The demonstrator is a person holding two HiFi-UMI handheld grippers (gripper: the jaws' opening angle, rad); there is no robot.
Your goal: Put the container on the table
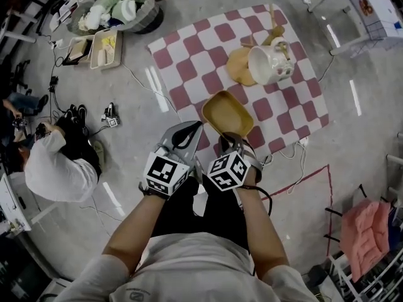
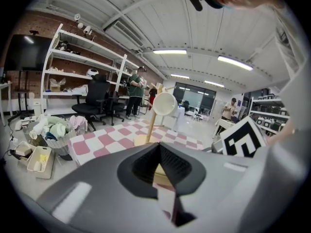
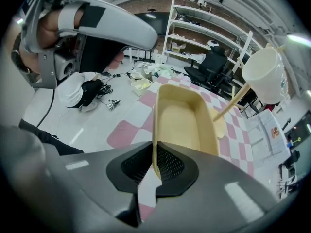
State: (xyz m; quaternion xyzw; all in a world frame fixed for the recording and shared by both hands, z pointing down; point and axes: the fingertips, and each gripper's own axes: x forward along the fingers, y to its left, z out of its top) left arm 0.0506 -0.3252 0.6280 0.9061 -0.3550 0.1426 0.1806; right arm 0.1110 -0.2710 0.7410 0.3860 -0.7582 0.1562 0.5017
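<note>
A shallow yellow container (image 1: 227, 113) hangs over the near edge of the table, which has a pink-and-white checked cloth (image 1: 208, 61). My right gripper (image 1: 230, 138) is shut on the container's near rim. In the right gripper view the rim (image 3: 154, 154) sits pinched between the jaws, and the container (image 3: 182, 120) stretches away over the cloth. My left gripper (image 1: 192, 128) hovers just left of the container, shut and holding nothing. In the left gripper view its jaws (image 2: 159, 147) meet at the tips.
A white mug (image 1: 271, 61) hangs on a wooden stand with a round base (image 1: 239, 67) on the table's far right. On the floor are a laundry basket (image 1: 119, 8), two trays (image 1: 104, 48), cables and a crouching person (image 1: 53, 168). A rack holding pink cloth (image 1: 365, 228) stands at lower right.
</note>
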